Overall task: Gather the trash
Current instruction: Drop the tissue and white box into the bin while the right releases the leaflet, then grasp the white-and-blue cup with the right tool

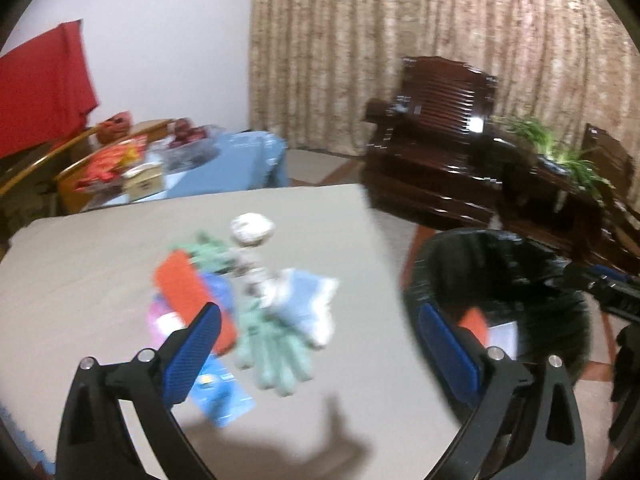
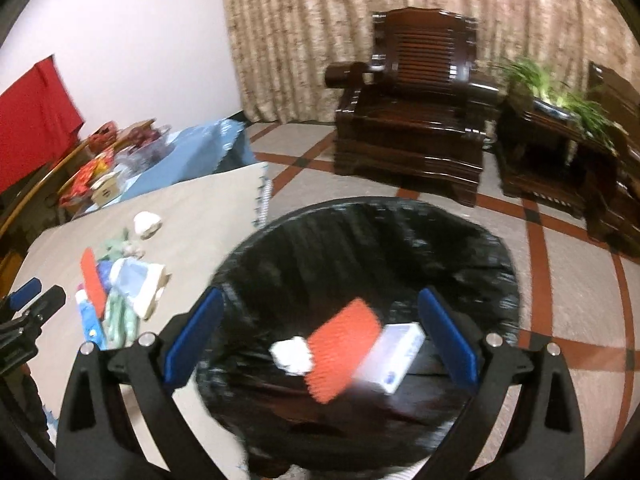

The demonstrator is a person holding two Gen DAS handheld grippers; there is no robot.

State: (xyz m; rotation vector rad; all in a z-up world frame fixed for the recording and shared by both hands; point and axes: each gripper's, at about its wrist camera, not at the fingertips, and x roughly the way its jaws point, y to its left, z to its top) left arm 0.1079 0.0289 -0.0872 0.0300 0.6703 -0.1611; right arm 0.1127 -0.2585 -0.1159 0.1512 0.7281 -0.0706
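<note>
The worktop (image 1: 100, 280) is shown filling the left and centre of the left wrist view, with the black-lined bin (image 1: 500, 280) set beside it at the right. The trash pile (image 1: 256, 308) is seen just ahead of the left claw (image 1: 320, 344), its long axis running bottom to top of the frame; this claw is judged the nearer. Both the left claw and the right claw (image 2: 320, 336), which is poised over the bin, are spread wide with nothing held.

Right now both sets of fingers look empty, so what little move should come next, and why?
Probably the left gripper should ease down onto the pile on the table and close on the green glove, which lies nearest between its open fingers. The right gripper hangs open over the black bin, where an orange piece and other bits already lie, so more trash remains to fetch.
</note>
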